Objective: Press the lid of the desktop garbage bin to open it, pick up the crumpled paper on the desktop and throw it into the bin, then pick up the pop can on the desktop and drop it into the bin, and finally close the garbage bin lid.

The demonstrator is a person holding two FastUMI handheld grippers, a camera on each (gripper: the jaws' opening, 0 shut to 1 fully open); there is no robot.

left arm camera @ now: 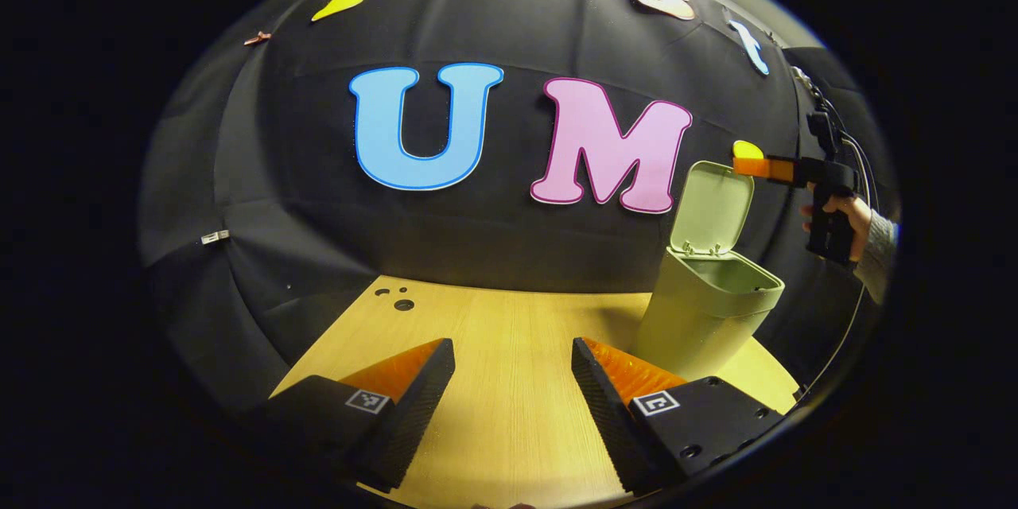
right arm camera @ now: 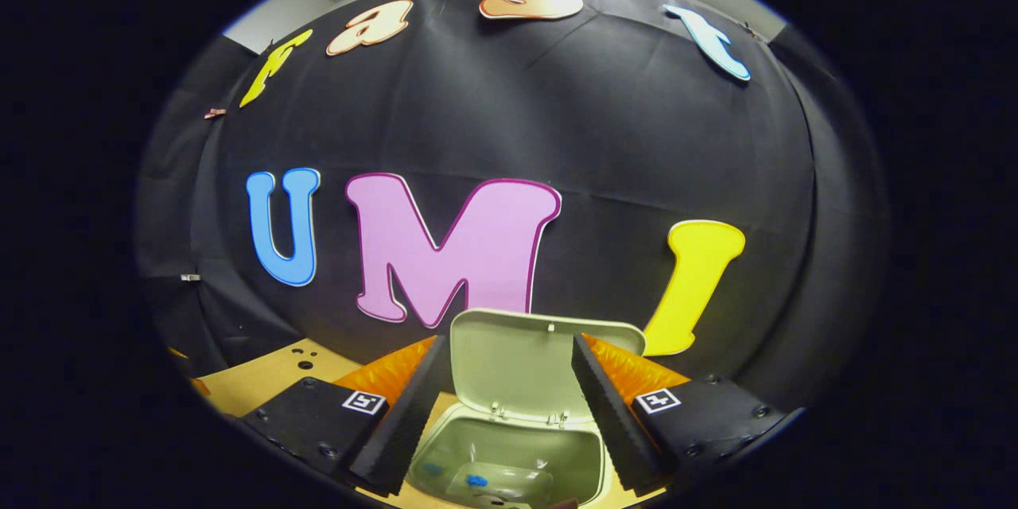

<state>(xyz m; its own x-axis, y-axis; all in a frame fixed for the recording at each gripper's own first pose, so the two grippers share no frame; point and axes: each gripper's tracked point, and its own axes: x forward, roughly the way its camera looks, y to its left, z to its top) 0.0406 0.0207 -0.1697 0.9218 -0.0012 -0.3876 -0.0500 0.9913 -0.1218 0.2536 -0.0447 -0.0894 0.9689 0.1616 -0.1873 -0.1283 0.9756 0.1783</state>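
Observation:
The pale green bin (left arm camera: 704,310) stands at the table's right side with its lid (left arm camera: 712,207) swung up and open. My left gripper (left arm camera: 513,346) hovers open over bare wood, left of the bin, with nothing between its fingers. My right gripper (right arm camera: 509,342) is open above the bin's mouth (right arm camera: 517,445), its fingers framing the upright lid (right arm camera: 509,362) without touching it. Pale items (right arm camera: 497,485), one with a blue mark, lie at the bottom of the bin; I cannot tell what they are. In the left gripper view the right gripper (left arm camera: 747,161) sits by the lid's top edge, held by a hand (left arm camera: 847,215).
The wooden table (left arm camera: 509,334) has a few small holes (left arm camera: 403,304) near its far left corner. The black cloth wall rises right behind the table and bin. A cable (left arm camera: 859,167) hangs near the hand at the right.

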